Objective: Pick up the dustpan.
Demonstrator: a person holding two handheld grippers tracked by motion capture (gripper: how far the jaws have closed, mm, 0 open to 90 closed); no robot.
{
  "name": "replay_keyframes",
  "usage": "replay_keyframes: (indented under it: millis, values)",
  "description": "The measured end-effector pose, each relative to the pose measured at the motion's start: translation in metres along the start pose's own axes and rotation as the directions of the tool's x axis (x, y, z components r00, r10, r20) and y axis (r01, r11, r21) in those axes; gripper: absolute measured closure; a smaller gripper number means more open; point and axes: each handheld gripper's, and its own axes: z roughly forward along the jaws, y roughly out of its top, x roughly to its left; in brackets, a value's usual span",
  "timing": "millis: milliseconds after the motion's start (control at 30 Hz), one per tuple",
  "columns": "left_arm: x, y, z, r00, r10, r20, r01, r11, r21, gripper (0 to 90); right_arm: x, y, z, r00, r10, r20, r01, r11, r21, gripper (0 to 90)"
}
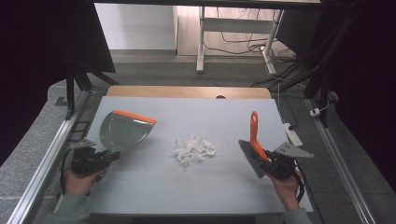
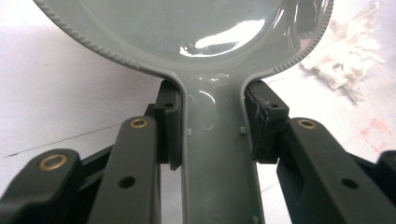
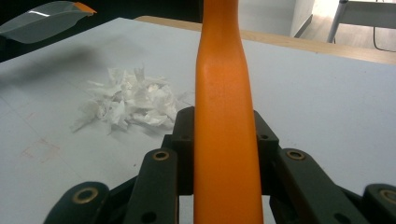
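Grey plastic dustpan with an orange front lip (image 1: 125, 129) is the only container here; its pan looks bare, glossy inside with a light reflection, though the high view is too coarse to rule out small scraps. It sits over the left part of the pale bench (image 1: 187, 186), lip tilted toward the far side, and seems to be lifted slightly off the surface. Left hand-held gripper (image 1: 109, 156) is clamped on its flat grey handle; in the left gripper view both pads press the handle sides just below the ribbed rim.

Pile of shredded white paper (image 1: 193, 150) lies loose at bench centre, between the two tools and touching neither.

Right hand-held gripper (image 1: 267, 163) grips the orange-handled brush with a dark grey bristle head (image 1: 253, 142): handle points up and away, bristle head angled down toward the bench, right of the pile.
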Motion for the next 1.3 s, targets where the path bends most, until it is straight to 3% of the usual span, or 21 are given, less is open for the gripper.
replay_keyframes:
  millis: [267,367,567,767,867,1067,1133,1167,1300]
  values:
    - [-0.005,0.003,-0.007,0.9987,0.044,0.025,-0.043,0.9988,-0.022,61.5,-0.001,-0.001,-0.003,1.0,0.002,0.007,-0.002,1.0,-0.006,70.2]
    - [-0.01,0.004,-0.01,0.9948,0.082,0.06,-0.08,0.9963,-0.031,61.5,-0.003,-0.001,-0.004,1.0,0.007,0.006,-0.007,1.0,-0.008,70.2]
    - [-0.016,0.006,-0.014,0.9894,0.117,0.086,-0.114,0.9928,-0.038,61.5,-0.003,0.0,-0.004,0.9999,0.0,0.011,0.0,1.0,-0.008,70.2]
    - [-0.024,0.009,-0.015,0.9734,0.167,0.157,-0.166,0.9859,-0.021,61.5,-0.002,0.0,-0.005,0.9999,-0.001,0.012,0.001,1.0,-0.01,70.2]
    - [-0.027,0.01,-0.015,0.9699,0.177,0.167,-0.177,0.984,-0.015,61.5,-0.003,-0.001,-0.004,0.9999,-0.001,0.015,0.002,1.0,-0.006,70.2]
    - [-0.032,0.01,-0.014,0.9567,0.21,0.201,-0.215,0.9767,-0.002,61.5,-0.002,-0.001,-0.003,0.9999,-0.006,0.015,0.006,1.0,-0.003,70.2]
    - [-0.036,0.01,-0.013,0.9474,0.225,0.228,-0.232,0.9726,0.007,61.5,-0.002,-0.001,-0.003,0.9999,-0.008,0.015,0.008,1.0,-0.001,70.2]
    - [-0.036,0.01,-0.013,0.9474,0.225,0.228,-0.232,0.9726,0.007,61.5,-0.002,-0.001,-0.003,0.9999,-0.008,0.015,0.008,1.0,-0.001,70.2]
    - [-0.042,0.01,-0.009,0.9307,0.249,0.268,-0.268,0.9626,0.038,61.4,-0.002,-0.001,-0.002,0.9999,-0.008,0.014,0.008,1.0,0.001,70.2]
